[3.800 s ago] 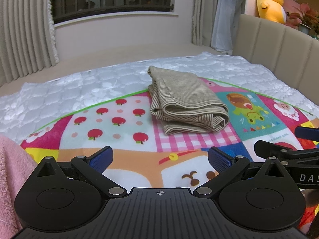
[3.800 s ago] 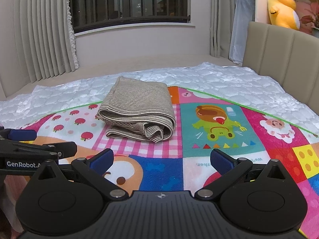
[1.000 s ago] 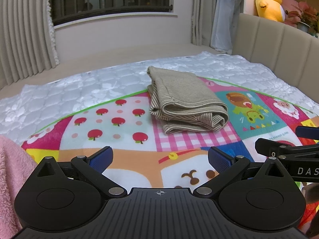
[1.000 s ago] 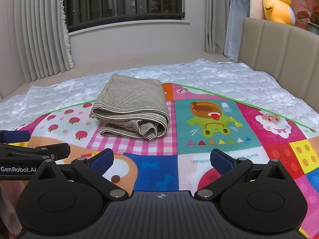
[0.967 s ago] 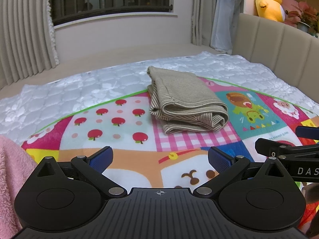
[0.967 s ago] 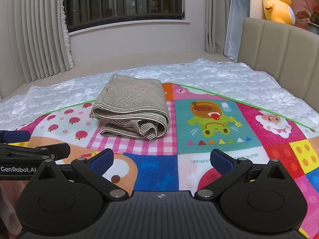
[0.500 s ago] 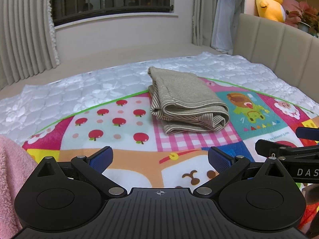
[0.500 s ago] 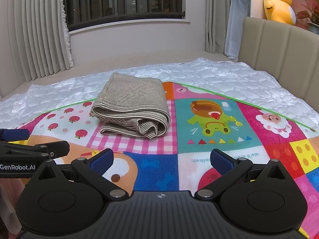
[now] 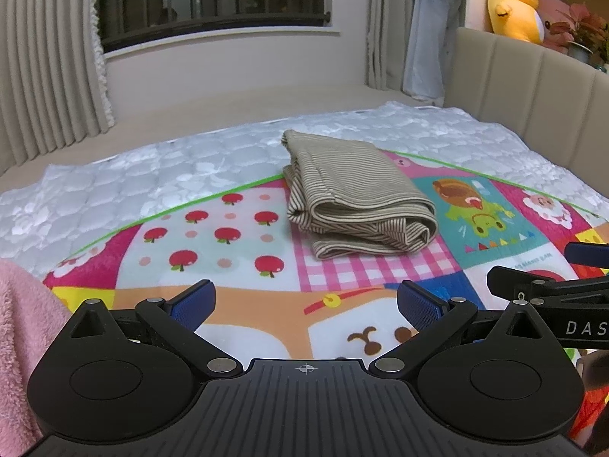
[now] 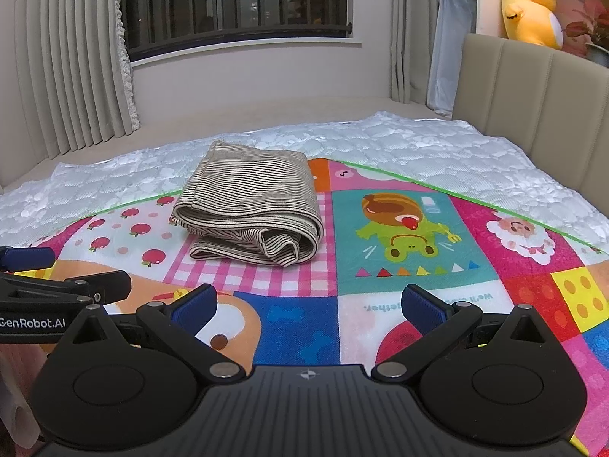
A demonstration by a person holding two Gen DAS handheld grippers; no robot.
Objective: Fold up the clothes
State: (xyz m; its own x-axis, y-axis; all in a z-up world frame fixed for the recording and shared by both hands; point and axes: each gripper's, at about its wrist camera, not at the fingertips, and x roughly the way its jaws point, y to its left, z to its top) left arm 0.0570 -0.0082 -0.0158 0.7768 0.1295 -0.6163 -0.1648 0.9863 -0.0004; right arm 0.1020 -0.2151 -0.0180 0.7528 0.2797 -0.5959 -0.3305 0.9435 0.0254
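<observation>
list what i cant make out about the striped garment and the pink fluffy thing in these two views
- Striped garment: its type. In both views it lies folded, so its inner layers and underside are hidden.
- Pink fluffy fabric: left wrist view only, cut off by the left edge and partly behind the left gripper; I cannot tell what it is.
- Right gripper: fingers empty, nothing hidden between them.

The folded garment is beige with fine dark stripes. Under it, the play mat is a patchwork: red apples on pale ground at 9 o'clock of the garment, pink-and-white check beneath it, a green frog on teal at 3 o'clock. The quilted cover is white. Each tool is black with blue pads. The plush toy is yellow.
</observation>
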